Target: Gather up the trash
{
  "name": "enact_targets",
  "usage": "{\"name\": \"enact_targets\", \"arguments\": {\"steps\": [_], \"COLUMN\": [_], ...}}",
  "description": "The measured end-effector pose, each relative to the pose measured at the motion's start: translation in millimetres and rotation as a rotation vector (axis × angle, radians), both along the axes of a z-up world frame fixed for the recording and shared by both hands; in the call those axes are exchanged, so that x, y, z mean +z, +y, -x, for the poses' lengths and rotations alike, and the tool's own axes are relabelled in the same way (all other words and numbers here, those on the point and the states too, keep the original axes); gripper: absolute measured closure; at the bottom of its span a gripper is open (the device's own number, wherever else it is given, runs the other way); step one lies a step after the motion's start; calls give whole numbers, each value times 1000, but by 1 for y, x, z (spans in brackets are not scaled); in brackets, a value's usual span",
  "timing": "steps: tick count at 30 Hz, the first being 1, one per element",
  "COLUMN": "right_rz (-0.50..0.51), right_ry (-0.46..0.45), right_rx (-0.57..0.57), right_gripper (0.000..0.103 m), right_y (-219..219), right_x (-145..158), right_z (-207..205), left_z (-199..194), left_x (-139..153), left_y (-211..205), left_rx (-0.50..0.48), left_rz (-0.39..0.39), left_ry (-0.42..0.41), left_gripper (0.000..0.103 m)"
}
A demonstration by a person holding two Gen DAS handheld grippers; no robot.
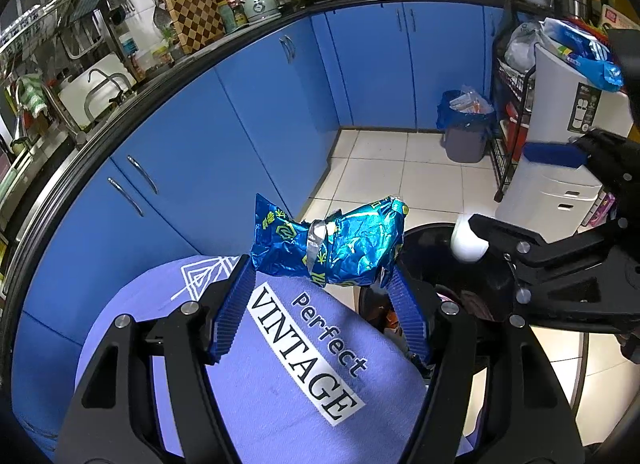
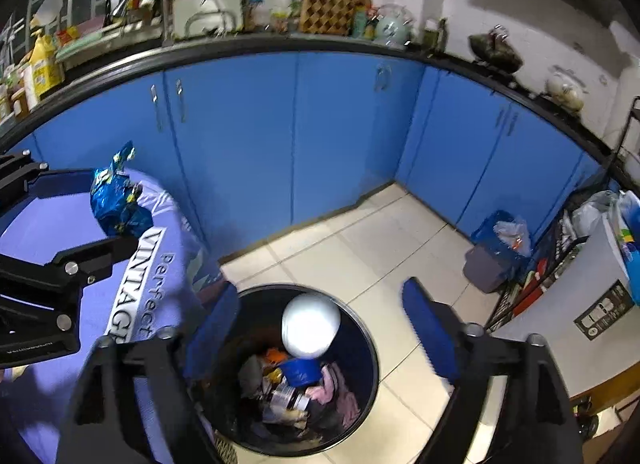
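Blue foil wrapper (image 1: 328, 248) pinched in left hand-held gripper (image 1: 320, 296), white cup (image 2: 310, 324) loose between wide right hand-held gripper (image 2: 320, 324)

Bin (image 2: 362, 348) sits directly below right gripper (image 2: 320, 328); cup (image 2: 311, 324) between its spread fingers, over bin. Wrapper (image 1: 328, 246) in left gripper (image 1: 320, 284), left of bin.

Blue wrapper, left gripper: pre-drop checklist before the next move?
1. Blue wrapper clamped between the left gripper fingers: ok.
2. Black bin open at the top: ok.
3. Wrapper over the bin mouth: not ok; it hangs over the purple cloth, beside the rim.
4. Right gripper open, nothing between its fingers: ok.
5. White cup within the bin mouth: ok.
6. Room left in the bin: cannot tell.
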State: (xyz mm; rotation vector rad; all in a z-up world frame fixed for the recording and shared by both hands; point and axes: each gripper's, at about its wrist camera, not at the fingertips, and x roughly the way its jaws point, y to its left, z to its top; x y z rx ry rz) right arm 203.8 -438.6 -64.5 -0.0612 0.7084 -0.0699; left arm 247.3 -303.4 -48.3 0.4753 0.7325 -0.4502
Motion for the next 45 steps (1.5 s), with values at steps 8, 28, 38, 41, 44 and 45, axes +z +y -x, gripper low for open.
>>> {"name": "enact_targets", "arguments": {"steps": [8,28,38,41,44,45], "right_rz": [-32,-32,-35,-32,-32,-32], "right_ry": [7,0,-3,-6,-7,-7], "right_rx": [-63,-145,-152,-152,-152,-152], "right_gripper": [20,20,20,20,20,20], "right_y": [-26,-62,-64,-62,-61,-61], "right_x": [-6,-11,-9,-8,-7,-7], "right_z": [11,31,36,37,37,37], "left_z": [5,8,8,9,10,11], "left_x": [2,9,2,2,2,3], "left_y": [-21,-66,-63,-61,-60,-59], "left_rx": [-40,-103,-104,-106,-110,-109], "left_rz": [2,-4,-7,-4,-2,-4], "left_ry": [-4,-35,15,19,19,12], "left_gripper": [35,12,4,4,4,4]}}
